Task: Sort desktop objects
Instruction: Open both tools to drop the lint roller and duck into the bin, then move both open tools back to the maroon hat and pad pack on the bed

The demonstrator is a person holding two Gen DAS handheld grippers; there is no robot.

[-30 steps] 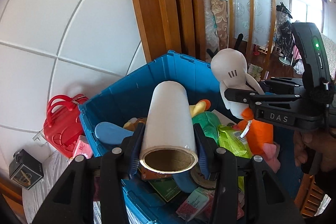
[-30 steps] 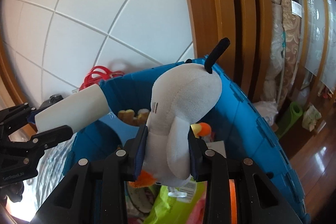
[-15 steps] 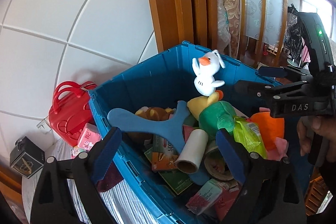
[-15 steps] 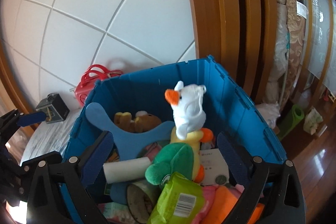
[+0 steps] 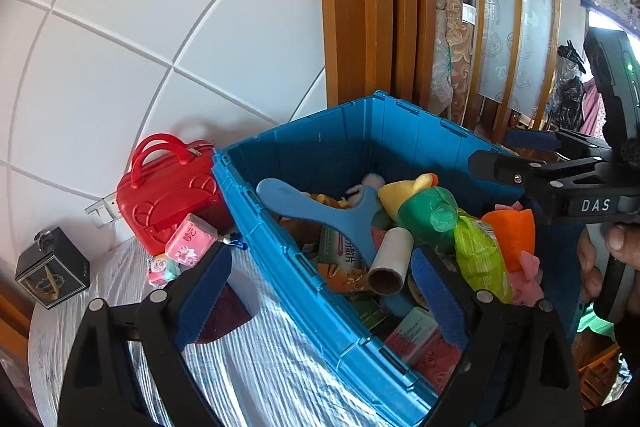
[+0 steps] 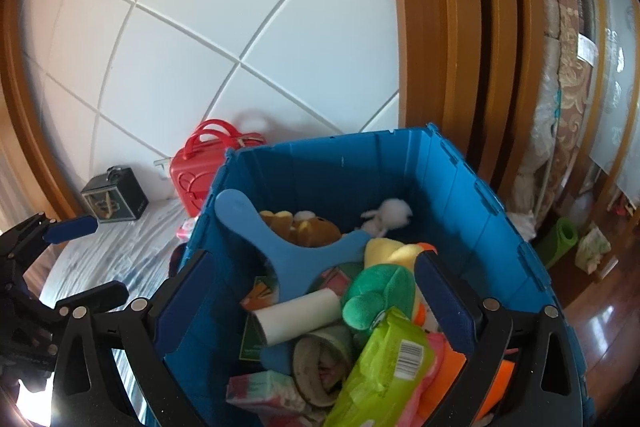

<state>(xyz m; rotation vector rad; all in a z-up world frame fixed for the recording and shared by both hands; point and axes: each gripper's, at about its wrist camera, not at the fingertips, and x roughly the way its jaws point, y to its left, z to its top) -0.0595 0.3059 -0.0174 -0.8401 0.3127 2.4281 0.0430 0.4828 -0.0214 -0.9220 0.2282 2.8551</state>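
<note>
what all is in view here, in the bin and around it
bin: 1, blue, on the covered table by the wall
paper roll: 1, white, lying on the pile inside
paddle-shaped piece: 1, blue, flat, across the pile
green plush: 1, on the pile, a yellow plush behind it
white plush: 1, at the back of the bin
wipes pack: 1, lime green, near edge
case: 1, red, left of the bin
small box: 1, black, by the wall
pink packet: 1, in front of the case
left tongs: open, empty
right tongs: open, empty
</note>
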